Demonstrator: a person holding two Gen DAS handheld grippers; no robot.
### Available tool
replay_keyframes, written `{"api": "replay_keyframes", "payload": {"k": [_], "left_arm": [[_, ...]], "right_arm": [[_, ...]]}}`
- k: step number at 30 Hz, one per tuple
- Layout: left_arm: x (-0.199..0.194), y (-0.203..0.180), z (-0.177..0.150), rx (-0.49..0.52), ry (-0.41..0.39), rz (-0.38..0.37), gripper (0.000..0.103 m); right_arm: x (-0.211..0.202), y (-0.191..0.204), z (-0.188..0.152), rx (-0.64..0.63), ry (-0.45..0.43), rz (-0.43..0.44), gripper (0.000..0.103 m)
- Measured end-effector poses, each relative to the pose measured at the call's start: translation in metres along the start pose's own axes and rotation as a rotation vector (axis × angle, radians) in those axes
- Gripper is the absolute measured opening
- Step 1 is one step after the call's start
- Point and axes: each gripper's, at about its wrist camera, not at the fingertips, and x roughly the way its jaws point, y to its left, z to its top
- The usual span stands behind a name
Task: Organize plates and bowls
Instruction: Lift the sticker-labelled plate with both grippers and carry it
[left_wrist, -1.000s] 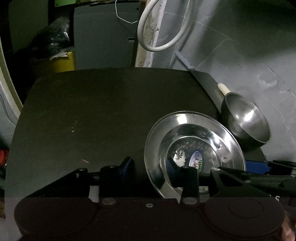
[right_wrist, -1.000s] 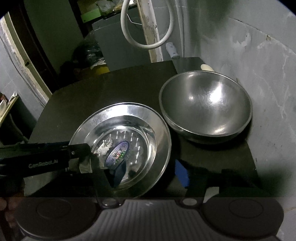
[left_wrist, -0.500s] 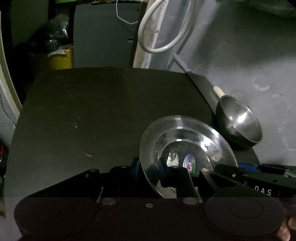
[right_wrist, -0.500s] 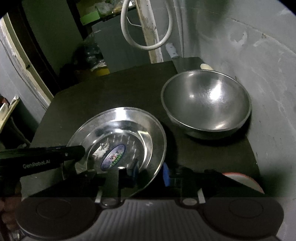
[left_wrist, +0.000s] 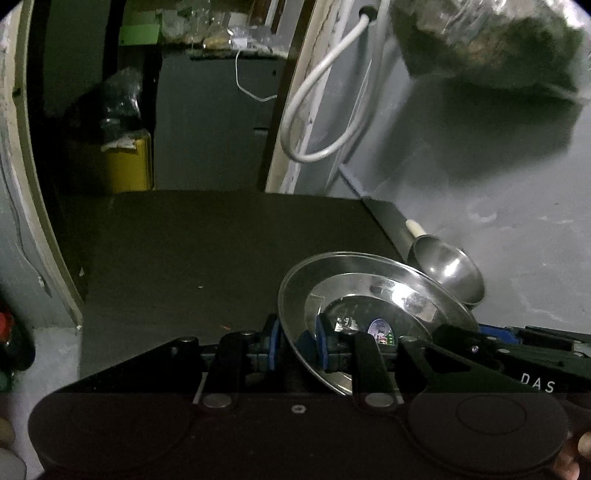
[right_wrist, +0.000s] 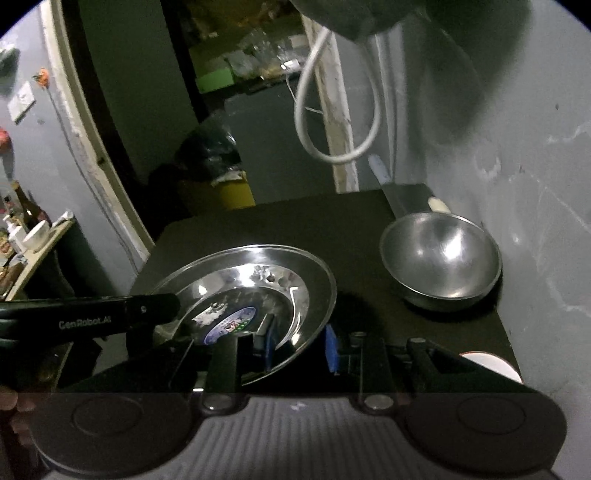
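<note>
A shiny steel plate (left_wrist: 369, 295) with a sticker in its middle hangs tilted above the dark table (left_wrist: 184, 251). My left gripper (left_wrist: 295, 347) is shut on the plate's left rim, blue pads on both faces. On the opposite rim of the plate (right_wrist: 258, 277) my right gripper (right_wrist: 299, 345) is shut too. A steel bowl (right_wrist: 439, 258) rests empty on the table (right_wrist: 295, 229) at the back right, close to the wall; the left wrist view shows the bowl (left_wrist: 450, 269) just behind the plate.
A grey wall (right_wrist: 535, 221) runs along the table's right side. A cream-tipped handle (left_wrist: 415, 229) lies behind the bowl. A white cable loop (left_wrist: 317, 122) hangs above the far edge. A yellow bin (left_wrist: 125, 166) stands beyond the table. Something white (right_wrist: 487, 363) sits at the near right corner.
Both grippers went from open around the plate's rim to shut on it. The plate has risen off the table and tilted, and both views have climbed.
</note>
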Motion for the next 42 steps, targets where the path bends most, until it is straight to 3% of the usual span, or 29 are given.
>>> {"api": "replay_keyframes", "payload": {"k": [7, 15, 24, 42], "left_arm": [[-0.044, 0.011, -0.018, 0.018, -0.018, -0.001, 0.022], [-0.080, 0.021, -0.062, 0.051, 0.007, 0.006, 0.022], [-0.085, 0.024, -0.097, 0.104, 0.050, 0.020, 0.023], [-0.085, 0.038, -0.107, 0.137, 0.086, 0.074, 0.025]], "right_arm": [[-0.036, 0.034, -0.019, -0.013, -0.020, 0.011, 0.030], [-0.065, 0.063, -0.066, -0.005, 0.004, 0.006, 0.030], [-0.069, 0.072, -0.106, 0.029, 0.031, -0.032, 0.030], [-0.056, 0.094, -0.120, -0.003, 0.077, -0.029, 0.032]]}}
